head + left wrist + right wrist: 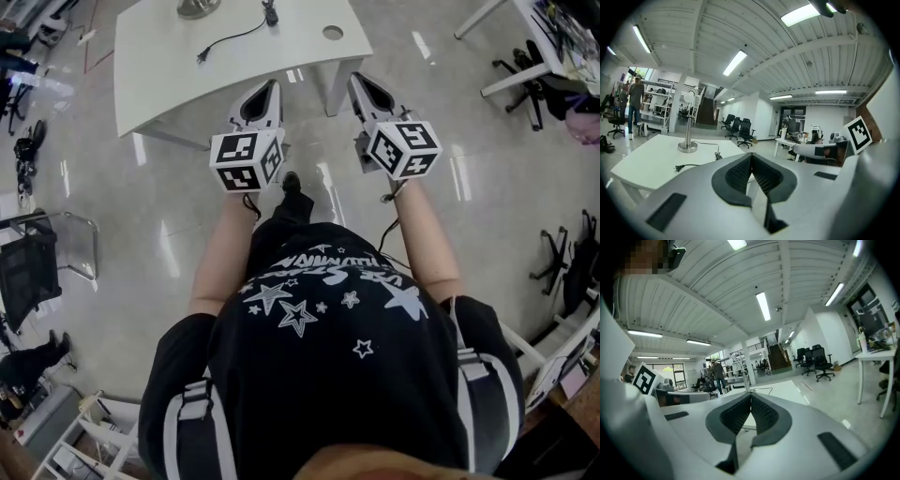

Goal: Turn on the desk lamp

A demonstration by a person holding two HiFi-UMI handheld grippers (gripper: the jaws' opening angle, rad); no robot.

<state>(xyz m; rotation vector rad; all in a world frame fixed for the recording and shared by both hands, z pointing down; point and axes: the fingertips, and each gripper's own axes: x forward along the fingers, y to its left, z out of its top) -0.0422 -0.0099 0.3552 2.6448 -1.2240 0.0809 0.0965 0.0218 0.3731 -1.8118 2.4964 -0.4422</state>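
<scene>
Grippers, both clenched and empty: the left gripper (pixel 751 155) is pressing its ribbed pads together on nothing, and the right gripper (pixel 751 397) is doing likewise. Both are hovering side by side above the glossy floor (pixel 178 234), pointing toward the near edge of the white desk (pixel 178 84). The desk lamp (pixel 688 138) is standing near the desk's far edge, well apart from both grippers. Its black cord (pixel 234 37) is trailing across the desktop, and the plug (pixel 678 167) is lying on the surface.
</scene>
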